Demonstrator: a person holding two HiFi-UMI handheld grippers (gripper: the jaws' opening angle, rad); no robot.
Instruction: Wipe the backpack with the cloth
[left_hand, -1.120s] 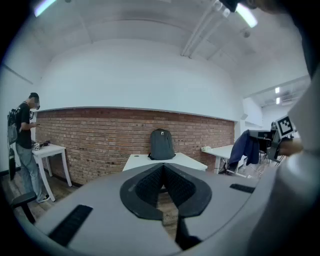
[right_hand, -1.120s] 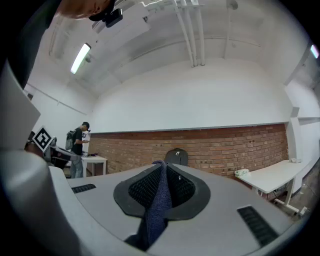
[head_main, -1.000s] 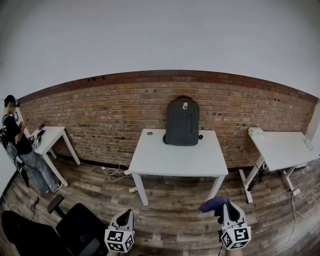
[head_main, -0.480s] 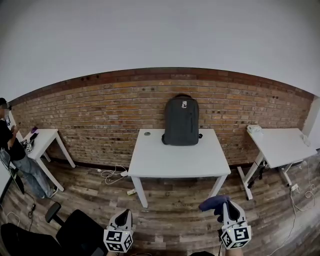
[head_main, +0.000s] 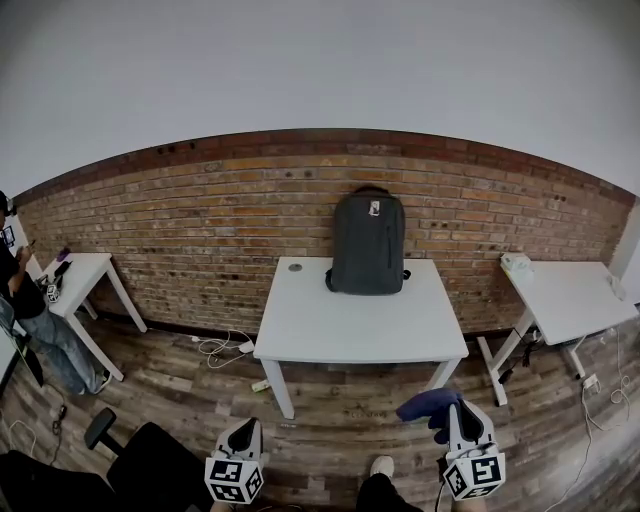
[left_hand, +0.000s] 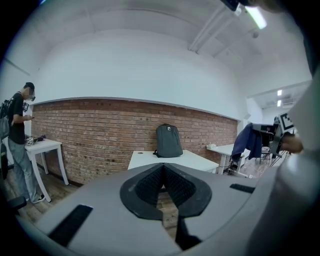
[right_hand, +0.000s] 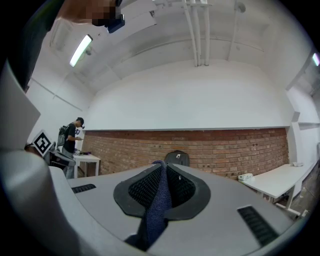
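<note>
A dark grey backpack (head_main: 368, 243) stands upright at the back of a white table (head_main: 350, 335), leaning on the brick wall; it also shows far off in the left gripper view as the backpack (left_hand: 168, 141) and in the right gripper view as the backpack (right_hand: 177, 157). My right gripper (head_main: 452, 408) is low at the right, well short of the table, shut on a dark blue cloth (head_main: 426, 405) that hangs between its jaws as the cloth (right_hand: 159, 200). My left gripper (head_main: 246, 430) is low at the left, jaws shut, holding nothing.
A second white table (head_main: 570, 297) stands at the right, a third white table (head_main: 80, 275) at the left with a person (head_main: 30, 320) beside it. A black office chair (head_main: 130, 465) is at lower left. Cables (head_main: 225, 347) lie on the wood floor.
The view has moved closer to the middle table and slightly right. The person and chair have slid toward the left edge. Both grippers keep their places and states.
</note>
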